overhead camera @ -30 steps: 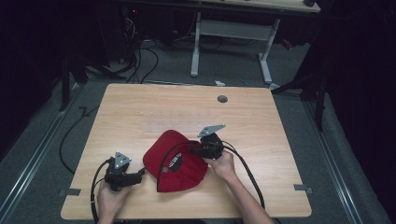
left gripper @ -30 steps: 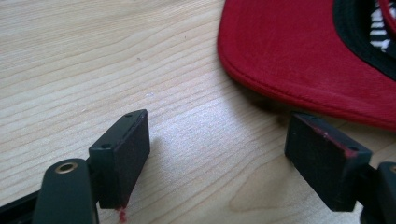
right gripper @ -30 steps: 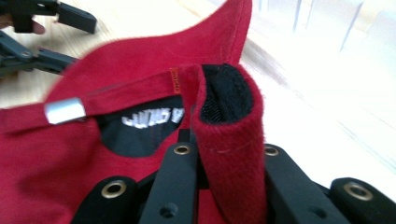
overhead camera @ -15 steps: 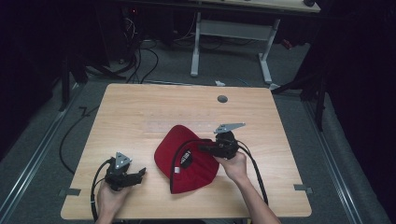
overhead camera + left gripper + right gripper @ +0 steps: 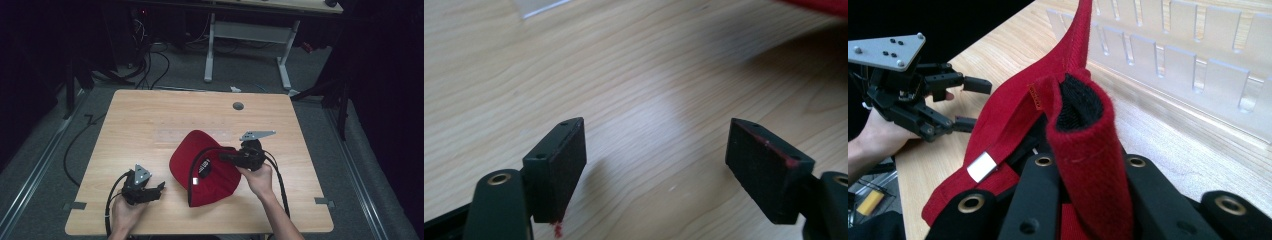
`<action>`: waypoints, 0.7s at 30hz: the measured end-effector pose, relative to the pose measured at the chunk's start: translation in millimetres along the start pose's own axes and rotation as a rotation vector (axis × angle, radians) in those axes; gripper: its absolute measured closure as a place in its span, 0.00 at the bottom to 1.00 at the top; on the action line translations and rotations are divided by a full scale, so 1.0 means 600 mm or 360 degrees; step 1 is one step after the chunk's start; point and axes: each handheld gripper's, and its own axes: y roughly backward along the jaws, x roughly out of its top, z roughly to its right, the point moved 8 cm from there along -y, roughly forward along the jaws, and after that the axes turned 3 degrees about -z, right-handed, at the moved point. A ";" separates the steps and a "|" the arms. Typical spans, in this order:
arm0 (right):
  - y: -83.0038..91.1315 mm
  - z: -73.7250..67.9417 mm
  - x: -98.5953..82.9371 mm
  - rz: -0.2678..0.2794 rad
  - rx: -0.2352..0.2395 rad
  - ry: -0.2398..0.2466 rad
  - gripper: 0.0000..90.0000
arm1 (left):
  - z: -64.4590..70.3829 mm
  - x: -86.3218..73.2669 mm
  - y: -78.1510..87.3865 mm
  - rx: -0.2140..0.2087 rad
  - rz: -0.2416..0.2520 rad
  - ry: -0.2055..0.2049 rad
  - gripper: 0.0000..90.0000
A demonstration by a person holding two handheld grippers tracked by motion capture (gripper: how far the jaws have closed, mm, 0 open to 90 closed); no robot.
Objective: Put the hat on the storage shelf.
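- As seen from the high view, a wooden desk (image 5: 150, 125) carried a red cap (image 5: 202, 165), which lay right of centre and toward the near edge, with its black lining and a small label facing up.
- The right tongs (image 5: 225, 157) were closed on the cap's fabric at its right side, gripped by the person's right hand (image 5: 257, 177).
- In the right gripper view, a folded band of the red cap (image 5: 1083, 150) stood pinched between the two black jaws, with black lining showing at the top of the fold; a small metal clasp (image 5: 982, 166) sat on the strap to the left.
- A clear plastic ruler-like strip (image 5: 1173, 65) lay flat on the desk beyond the cap in that view.
- The left tongs (image 5: 159, 189) rested near the near left corner of the desk, held by the left hand (image 5: 125, 212), well apart from the cap.
- In the left gripper view, the left tongs (image 5: 656, 165) stood wide apart with nothing between the pads, bare wood beneath them; traces of red marked both pads (image 5: 769, 165).
- A round grommet (image 5: 238, 106) sat near the far edge of the desk, right of centre.
- Cables (image 5: 145, 60) trailed on the floor beyond the far left corner; the legs of a second table (image 5: 285, 65) stood behind.
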 end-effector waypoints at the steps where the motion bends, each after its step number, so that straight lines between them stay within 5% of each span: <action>1: 0.002 -0.002 0.001 0.0007 0.0004 -0.0005 0.94 | 0.007 0.002 0.000 -0.0033 -0.0003 0.0024 0.30; 3: 0.006 -0.005 0.005 0.0021 0.0011 -0.0014 0.94 | 0.029 0.005 -0.003 -0.0104 0.0003 0.0048 0.33; 8: 0.015 -0.011 0.015 0.0053 0.0022 -0.0026 0.94 | 0.067 0.005 -0.013 -0.0175 -0.0022 -0.0031 0.32; 21: 0.025 -0.018 0.030 0.0117 0.0051 -0.0083 0.94 | 0.123 -0.009 -0.040 -0.0199 -0.0020 -0.0172 0.28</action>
